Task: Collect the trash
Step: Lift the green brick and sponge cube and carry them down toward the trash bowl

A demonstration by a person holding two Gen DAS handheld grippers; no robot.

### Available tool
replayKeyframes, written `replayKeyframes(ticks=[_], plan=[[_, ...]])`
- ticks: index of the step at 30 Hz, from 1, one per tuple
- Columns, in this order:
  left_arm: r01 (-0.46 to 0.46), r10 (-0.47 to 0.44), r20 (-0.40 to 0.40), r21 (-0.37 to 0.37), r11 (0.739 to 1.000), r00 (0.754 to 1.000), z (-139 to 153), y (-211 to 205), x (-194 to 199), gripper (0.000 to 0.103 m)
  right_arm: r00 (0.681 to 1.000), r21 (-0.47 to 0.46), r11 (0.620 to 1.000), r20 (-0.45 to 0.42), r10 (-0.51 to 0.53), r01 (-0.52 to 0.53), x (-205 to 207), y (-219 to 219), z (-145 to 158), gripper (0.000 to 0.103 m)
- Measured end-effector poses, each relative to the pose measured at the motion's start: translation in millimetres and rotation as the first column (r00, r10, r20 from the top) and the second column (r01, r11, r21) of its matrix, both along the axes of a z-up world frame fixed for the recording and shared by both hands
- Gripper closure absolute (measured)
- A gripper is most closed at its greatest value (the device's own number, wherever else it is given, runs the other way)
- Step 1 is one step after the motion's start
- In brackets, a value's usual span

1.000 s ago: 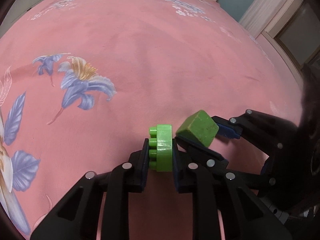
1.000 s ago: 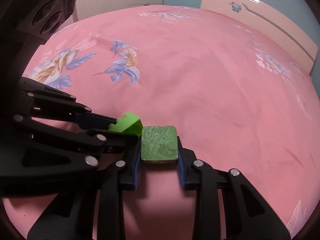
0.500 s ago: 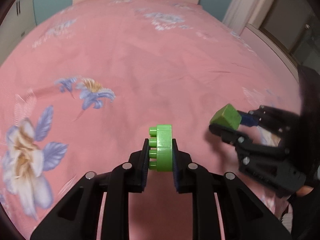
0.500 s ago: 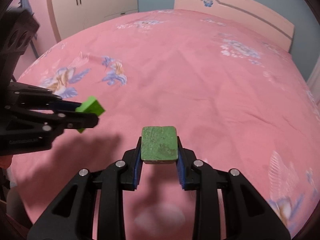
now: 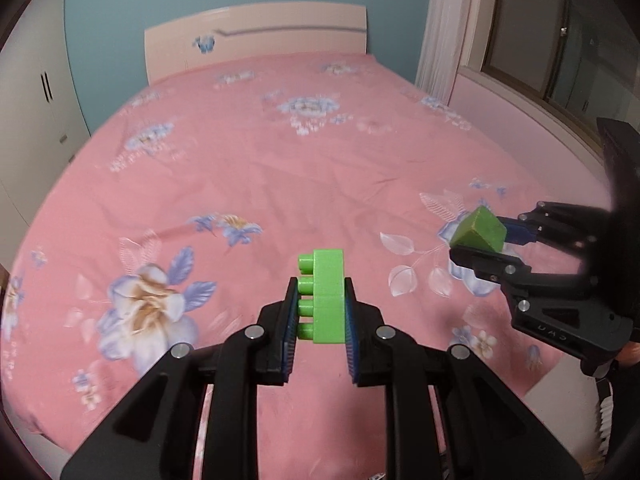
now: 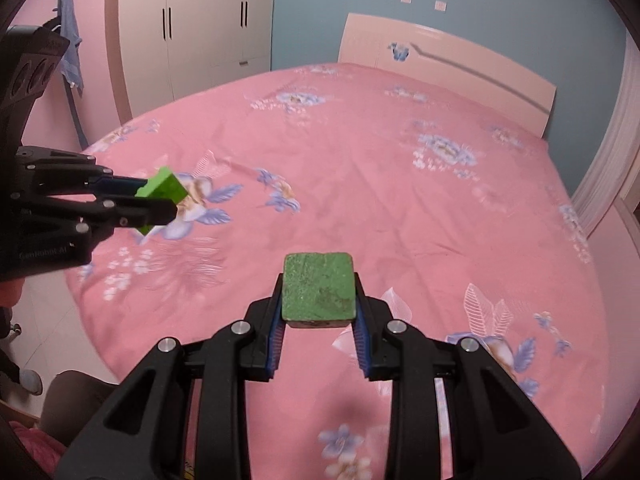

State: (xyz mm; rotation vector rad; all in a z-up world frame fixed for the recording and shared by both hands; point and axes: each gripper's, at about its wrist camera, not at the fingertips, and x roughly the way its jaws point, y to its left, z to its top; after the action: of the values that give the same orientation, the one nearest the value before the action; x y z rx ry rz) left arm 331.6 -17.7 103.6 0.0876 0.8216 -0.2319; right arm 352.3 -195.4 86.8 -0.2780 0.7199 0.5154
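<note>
Between the blue-padded fingers of the left hand-held gripper, closest to its own camera, a bright green toy brick was clamped, standing on end with its long axis running away along the fingers and its row of studs facing the left finger. Just as close in the right wrist view, the right hand-held gripper was closed on a worn green block, whose broad scuffed face was turned up toward the lens while its side faces met the pads. Neither piece touched anything else; both hung in the air, clear of the pink flowered bedspread below them. Off to the right in the left view, the right hand-held gripper appeared side-on with the block at its tip, level with the left one and well apart from it, so neither hand looked nearer than the other to any drop-off point. Further off, the bedspread stretched flat, with no other loose piece to be made out on it, up to the pale headboard against the blue wall, with white wardrobe doors at the left and a curtain and window at the right. No bin or bag showed in either view, so which way the pieces lay from their container could not be told; it probably stood somewhere off the bed, and both grips would have to hold until then.
</note>
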Motion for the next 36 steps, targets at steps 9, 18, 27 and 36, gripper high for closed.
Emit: replayKeyframes(ticks=[9,18,27,36], plan=[[-0.015,0.008,0.107,0.059,0.998,0.994,52,4,-74,0.08,0.997,-0.003,1.0,0.074,-0.017,0.017,-76,0,53,0.072],[-0.013,-0.002,0.153,0.093,0.996,0.988,66,3,-128,0.08,0.994,0.006,1.0,0.108,0.009,-0.01,-135,2,75,0.072],[0.0,-0.013,0.122,0.106,0.994,0.992,48,3,-156,0.08,0.997,0.009,0.999,0.074,0.035,-0.035,-161,11,63,0.072],[-0.004,0.0,0.037,0.108,0.994,0.999,1,14,-166,0.08,0.996,-0.017,0.996,-0.016,0.088,-0.089,-173,36,18,0.072]])
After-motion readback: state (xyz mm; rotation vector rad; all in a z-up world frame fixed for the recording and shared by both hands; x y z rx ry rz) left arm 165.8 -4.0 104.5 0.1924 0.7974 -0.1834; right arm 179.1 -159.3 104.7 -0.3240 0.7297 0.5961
